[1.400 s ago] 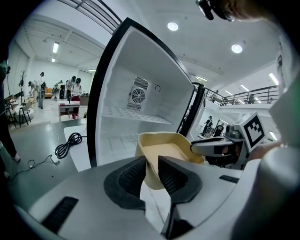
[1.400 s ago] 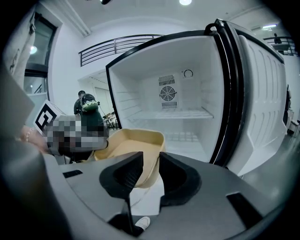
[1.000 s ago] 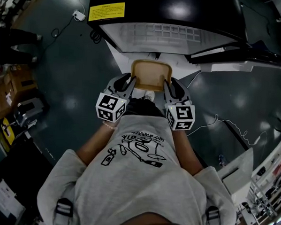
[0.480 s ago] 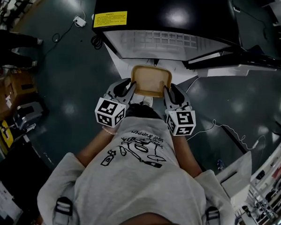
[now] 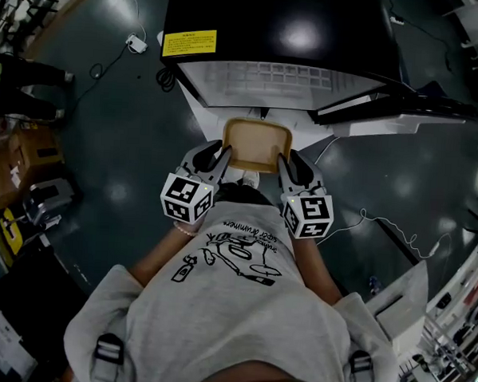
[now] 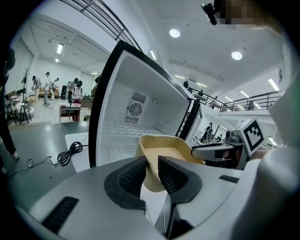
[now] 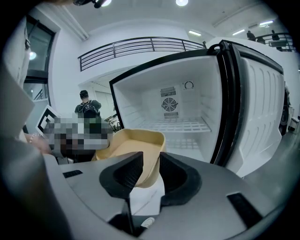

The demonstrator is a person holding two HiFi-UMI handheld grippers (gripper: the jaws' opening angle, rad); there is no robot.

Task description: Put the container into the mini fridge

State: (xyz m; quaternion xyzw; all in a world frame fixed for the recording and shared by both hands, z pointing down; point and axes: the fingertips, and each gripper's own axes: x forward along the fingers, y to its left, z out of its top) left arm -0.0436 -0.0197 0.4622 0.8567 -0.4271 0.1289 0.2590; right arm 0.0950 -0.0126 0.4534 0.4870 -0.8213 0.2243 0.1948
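You hold the container [image 5: 257, 144] up in the air with both grippers, right in front of the open fridge [image 5: 287, 37]. It is not inside. The container is tan and has nothing in it.

Your left gripper [image 6: 151, 161] is partly shut, with its pads pinching the container's left wall. Your right gripper [image 7: 151, 161] is partly shut too and pinches the right wall the same way. The container hangs between them, out over the floor [image 5: 122, 132].

The fridge door [image 7: 262, 108] stands wide open on your right. Inside you can see a white wire shelf [image 7: 176, 125] and a round fan grille [image 7: 169, 104] on the back wall.

A yellow label [image 5: 189, 42] sits on the black top of the fridge, but its writing is too small to read. Your shirt [image 5: 233, 306] has a drawing and some words, which I cannot read for sure.
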